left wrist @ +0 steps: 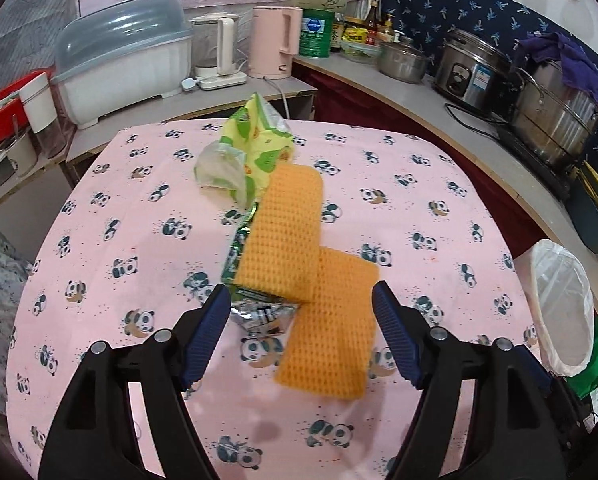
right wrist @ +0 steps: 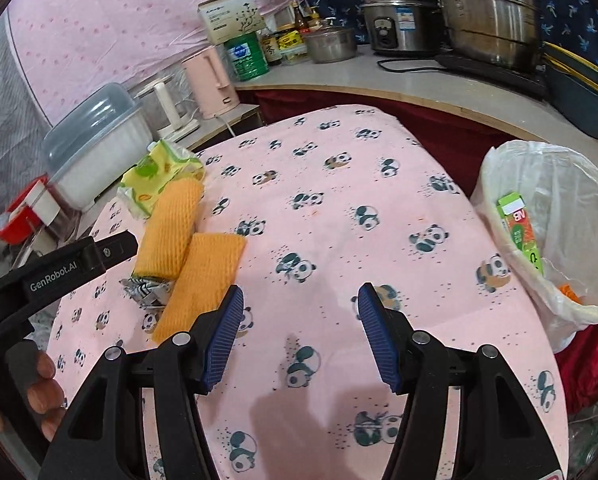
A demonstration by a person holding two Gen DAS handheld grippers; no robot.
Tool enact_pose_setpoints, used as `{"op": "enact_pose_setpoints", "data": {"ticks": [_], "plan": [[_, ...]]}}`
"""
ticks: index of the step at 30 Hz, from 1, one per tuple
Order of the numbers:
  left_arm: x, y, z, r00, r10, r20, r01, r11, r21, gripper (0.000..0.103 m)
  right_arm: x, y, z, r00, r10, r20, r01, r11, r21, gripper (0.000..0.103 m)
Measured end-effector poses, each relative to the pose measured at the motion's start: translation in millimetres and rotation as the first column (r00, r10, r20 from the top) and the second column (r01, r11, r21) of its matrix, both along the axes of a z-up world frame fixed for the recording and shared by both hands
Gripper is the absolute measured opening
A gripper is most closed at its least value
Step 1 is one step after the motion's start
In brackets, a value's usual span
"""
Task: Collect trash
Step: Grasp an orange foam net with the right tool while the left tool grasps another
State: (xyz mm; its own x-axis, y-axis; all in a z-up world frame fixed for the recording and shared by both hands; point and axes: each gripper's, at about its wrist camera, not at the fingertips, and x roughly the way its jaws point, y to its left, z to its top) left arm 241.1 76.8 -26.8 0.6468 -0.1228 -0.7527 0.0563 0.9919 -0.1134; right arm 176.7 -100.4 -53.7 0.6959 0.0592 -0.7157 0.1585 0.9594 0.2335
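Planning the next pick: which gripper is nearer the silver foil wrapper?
Left. The left gripper hangs open just above the silver foil wrapper; the right gripper, also open, is over bare cloth to the wrapper's right.

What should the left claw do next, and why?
Probably ease down and close on the near foam sleeve. The left claw is open with that sleeve lying between its fingers on the table, nothing gripped yet, and the bin stands just to its right.
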Motion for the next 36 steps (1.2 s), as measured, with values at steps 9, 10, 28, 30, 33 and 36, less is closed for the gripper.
{"op": "enact_pose_setpoints", "data": {"ticks": [9,10,28,30,33,36], "plan": [[8.0,43.6,-12.9,0.997,0.075,-0.014,-0.075,0.997,0.023,0.071,21.3,49.5,-18.2,0.995,0.087,-0.053,-0.087,0.996,0.0,0.061],[8.9,47.3,-14.0,0.997,0.081,-0.014,-0.081,0.996,0.023,0.071,24.2,55.0,-20.8,0.994,0.096,-0.06,-0.096,0.995,0.0,0.062],[32.8,64.5,-23.3,0.996,0.081,-0.026,-0.081,0.997,0.015,0.08,60.2,108.0,-52.7,0.978,0.162,-0.134,-0.172,0.983,-0.066,0.053],[35.4,59.8,-25.1,0.997,0.068,-0.027,-0.067,0.998,0.018,0.081,59.6,101.6,-52.7,0.979,0.158,-0.129,-0.166,0.985,-0.054,0.043],[39.5,49.8,-28.0,0.999,0.045,-0.031,-0.044,0.999,0.02,0.081,58.8,85.1,-52.2,0.983,0.139,-0.123,-0.143,0.99,-0.022,0.026],[45.2,38.0,-31.2,0.999,0.019,-0.039,-0.018,1.0,0.014,0.081,56.2,70.3,-50.7,0.987,0.113,-0.115,-0.115,0.993,-0.012,0.02]]}}
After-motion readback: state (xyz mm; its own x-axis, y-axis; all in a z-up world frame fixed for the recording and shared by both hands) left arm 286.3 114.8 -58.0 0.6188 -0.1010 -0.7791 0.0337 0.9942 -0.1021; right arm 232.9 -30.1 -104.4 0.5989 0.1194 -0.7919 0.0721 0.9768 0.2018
